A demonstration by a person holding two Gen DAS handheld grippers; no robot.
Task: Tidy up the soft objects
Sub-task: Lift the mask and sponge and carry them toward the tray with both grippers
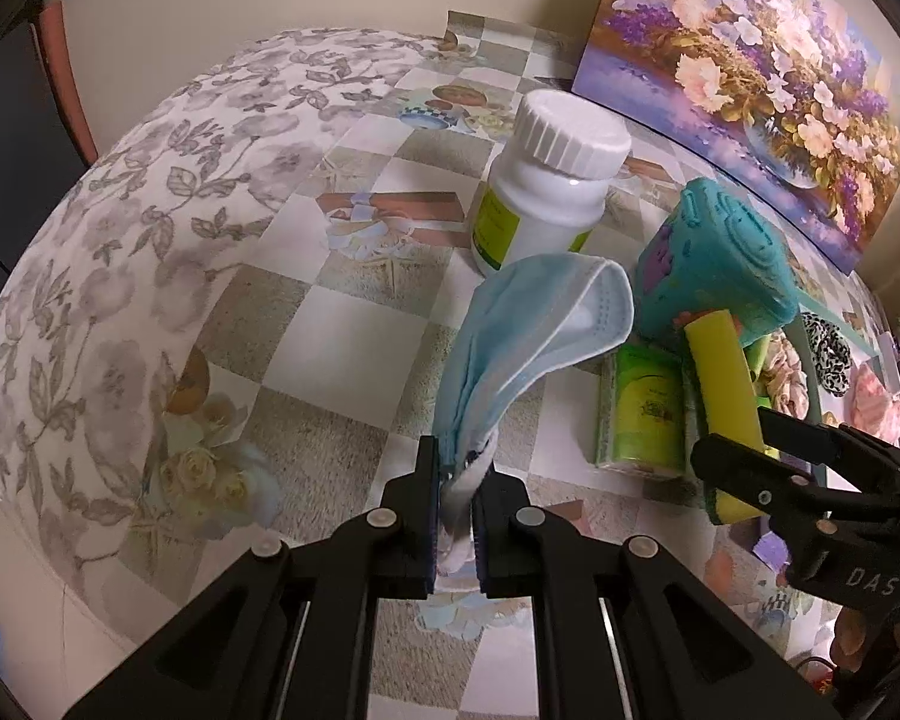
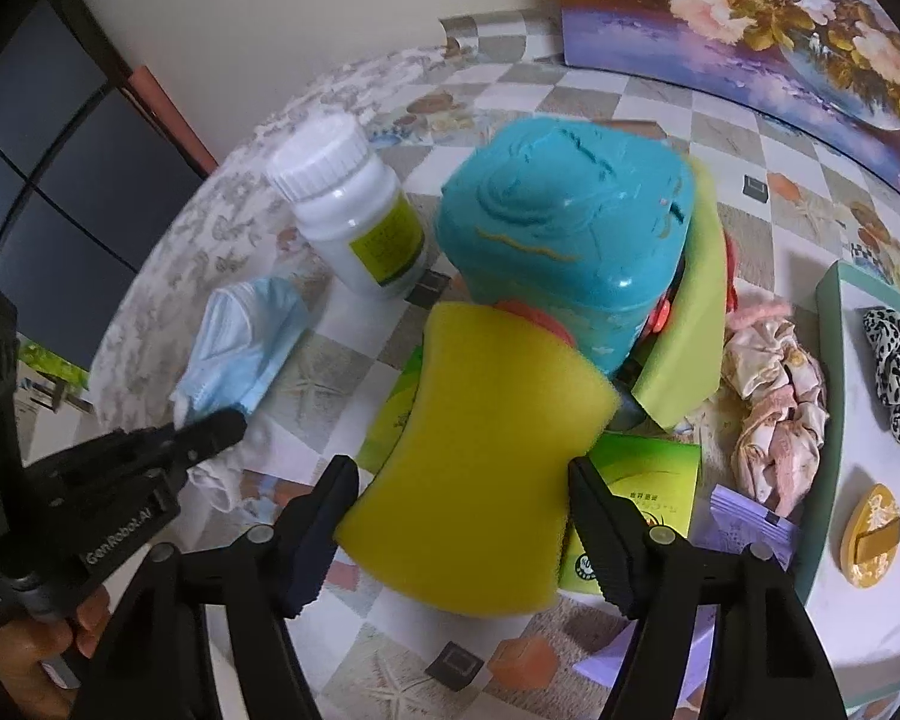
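Left tongs (image 1: 456, 516) clamp face mask (image 1: 528, 336); right tongs (image 2: 462, 534) bracket yellow sponge (image 2: 480, 438).

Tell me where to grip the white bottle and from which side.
Grip the white bottle across its smooth body below the ribbed cap, coming from its open left side. It stands upright, and the teal box crowds its right, the mask lies in front.
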